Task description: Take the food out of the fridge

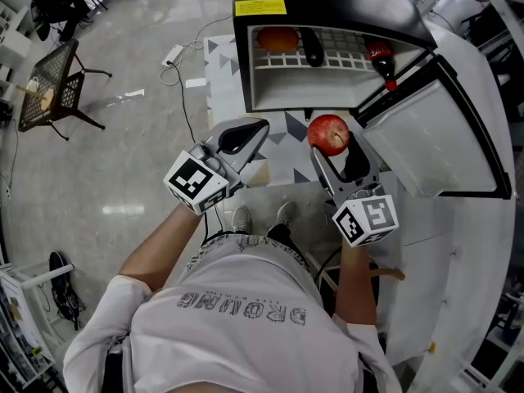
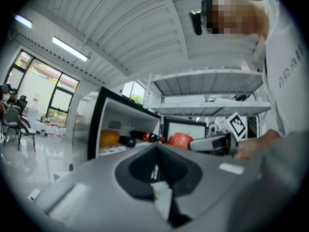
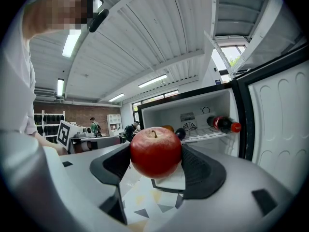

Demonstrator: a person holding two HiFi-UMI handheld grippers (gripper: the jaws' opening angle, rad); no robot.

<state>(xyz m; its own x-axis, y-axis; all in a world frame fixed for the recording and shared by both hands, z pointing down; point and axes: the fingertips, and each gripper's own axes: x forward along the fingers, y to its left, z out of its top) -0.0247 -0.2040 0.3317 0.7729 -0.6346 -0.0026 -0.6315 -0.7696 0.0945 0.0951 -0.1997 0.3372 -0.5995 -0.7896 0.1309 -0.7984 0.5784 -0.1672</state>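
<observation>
The fridge (image 1: 246, 72) stands open in front of me, its door (image 1: 446, 142) swung out to the right. On its wire shelf lie an orange (image 1: 277, 39), a dark oblong item (image 1: 314, 49) and a cola bottle (image 1: 381, 58). My right gripper (image 1: 332, 144) is shut on a red apple (image 1: 328, 133), held just outside the fridge opening. In the right gripper view the apple (image 3: 156, 151) fills the space between both jaws. My left gripper (image 1: 260, 128) is shut and holds nothing, level with the right one and left of it; its jaws (image 2: 155, 151) meet in its own view.
A patterned floor mat (image 1: 286, 164) lies below the fridge. A mesh chair (image 1: 53, 88) stands far left, and a power strip with cable (image 1: 173, 56) lies on the floor. White shelving (image 1: 491, 47) rises on the right behind the door.
</observation>
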